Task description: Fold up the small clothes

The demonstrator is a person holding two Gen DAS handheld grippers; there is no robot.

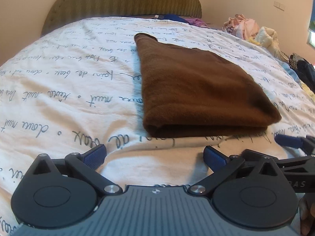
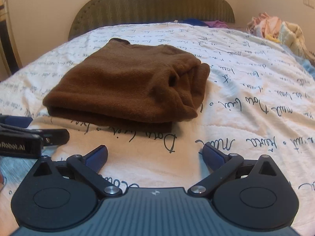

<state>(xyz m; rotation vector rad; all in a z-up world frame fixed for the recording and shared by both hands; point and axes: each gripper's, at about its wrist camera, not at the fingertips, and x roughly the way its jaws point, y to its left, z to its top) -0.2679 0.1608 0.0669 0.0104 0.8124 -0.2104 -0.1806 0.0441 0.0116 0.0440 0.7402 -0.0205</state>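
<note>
One brown garment [image 1: 198,90] lies folded in the middle of the bed [image 1: 59,90], its layered fold edge on the near side. Two grippers sit just near of it: left gripper [image 1: 155,157] spread wide and empty, right gripper [image 2: 155,157] likewise spread, gripping nothing. One heap of pale clothes [image 2: 275,29] sits far right, by the headboard [image 2: 153,2]

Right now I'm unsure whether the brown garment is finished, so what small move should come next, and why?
Probably bring the right gripper forward to tuck the bunched right end of the brown garment. It lies folded on the bedspread, neat on its left side, but loose folds spill at that end. Both the right gripper and the left gripper are open, empty and short of the garment.
</note>
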